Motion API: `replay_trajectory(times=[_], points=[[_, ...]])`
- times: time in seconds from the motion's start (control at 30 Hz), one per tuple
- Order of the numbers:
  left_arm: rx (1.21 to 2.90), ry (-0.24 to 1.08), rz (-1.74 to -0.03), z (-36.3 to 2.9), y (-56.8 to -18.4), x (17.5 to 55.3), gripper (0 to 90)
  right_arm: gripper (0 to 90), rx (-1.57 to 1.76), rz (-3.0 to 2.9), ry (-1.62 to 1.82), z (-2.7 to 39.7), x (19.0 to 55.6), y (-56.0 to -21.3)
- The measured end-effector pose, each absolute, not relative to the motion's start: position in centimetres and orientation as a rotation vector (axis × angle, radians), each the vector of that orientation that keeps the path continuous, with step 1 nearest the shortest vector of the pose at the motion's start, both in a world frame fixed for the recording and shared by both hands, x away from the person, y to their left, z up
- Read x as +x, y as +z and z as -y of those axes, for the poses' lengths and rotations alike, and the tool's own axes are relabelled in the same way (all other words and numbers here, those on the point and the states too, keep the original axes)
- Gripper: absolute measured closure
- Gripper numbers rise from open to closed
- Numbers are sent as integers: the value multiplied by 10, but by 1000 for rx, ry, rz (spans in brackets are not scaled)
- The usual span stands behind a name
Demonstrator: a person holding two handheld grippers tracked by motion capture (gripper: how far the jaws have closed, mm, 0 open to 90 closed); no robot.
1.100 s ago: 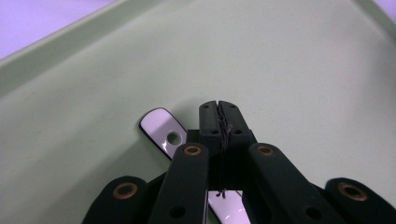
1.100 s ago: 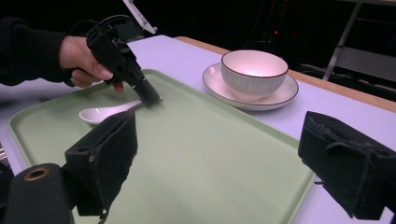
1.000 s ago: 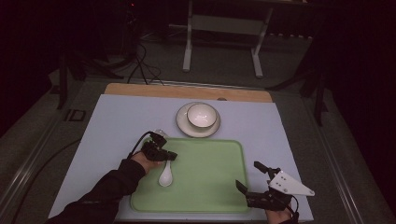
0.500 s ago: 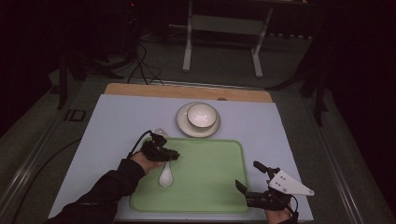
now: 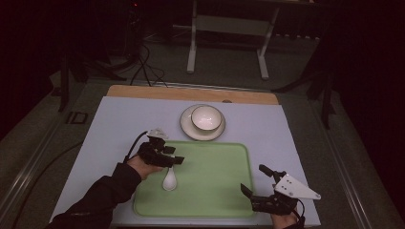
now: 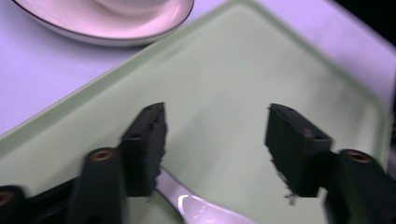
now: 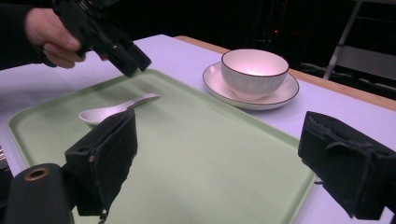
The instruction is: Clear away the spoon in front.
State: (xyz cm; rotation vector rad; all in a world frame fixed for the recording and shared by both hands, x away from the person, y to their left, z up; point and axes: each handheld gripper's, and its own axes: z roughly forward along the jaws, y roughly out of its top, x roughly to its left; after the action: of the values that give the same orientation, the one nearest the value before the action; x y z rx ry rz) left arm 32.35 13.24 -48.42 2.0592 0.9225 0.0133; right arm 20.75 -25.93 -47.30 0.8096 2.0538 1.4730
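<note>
A white ceramic spoon (image 5: 169,180) lies on the left part of the green tray (image 5: 215,191), bowl end toward me. My left gripper (image 5: 175,160) hovers open just above the spoon's handle; in the left gripper view (image 6: 217,144) the spoon (image 6: 198,208) shows low between the jaws, untouched. My right gripper (image 5: 253,179) stands open over the tray's near right corner, holding nothing. From the right gripper view (image 7: 229,158) I see the spoon (image 7: 109,110) and the left gripper (image 7: 122,52) above its handle.
A white bowl (image 5: 206,117) with a dark rim sits on a saucer (image 5: 187,127) just beyond the tray's far edge. The lilac mat (image 5: 114,119) covers the table. A wooden strip (image 5: 191,94) runs along the far side.
</note>
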Motion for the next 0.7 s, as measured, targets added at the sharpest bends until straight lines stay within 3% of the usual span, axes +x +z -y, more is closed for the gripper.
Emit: replay_trajectory(times=[0.23,0.7], points=[[1977,-26,-917,-144,-474,312,170,117,808,-2052,1469,259,207,-473],[1918,27,-854,-170,-461,276,128,117,807,-2051,1466,258,207,-473]])
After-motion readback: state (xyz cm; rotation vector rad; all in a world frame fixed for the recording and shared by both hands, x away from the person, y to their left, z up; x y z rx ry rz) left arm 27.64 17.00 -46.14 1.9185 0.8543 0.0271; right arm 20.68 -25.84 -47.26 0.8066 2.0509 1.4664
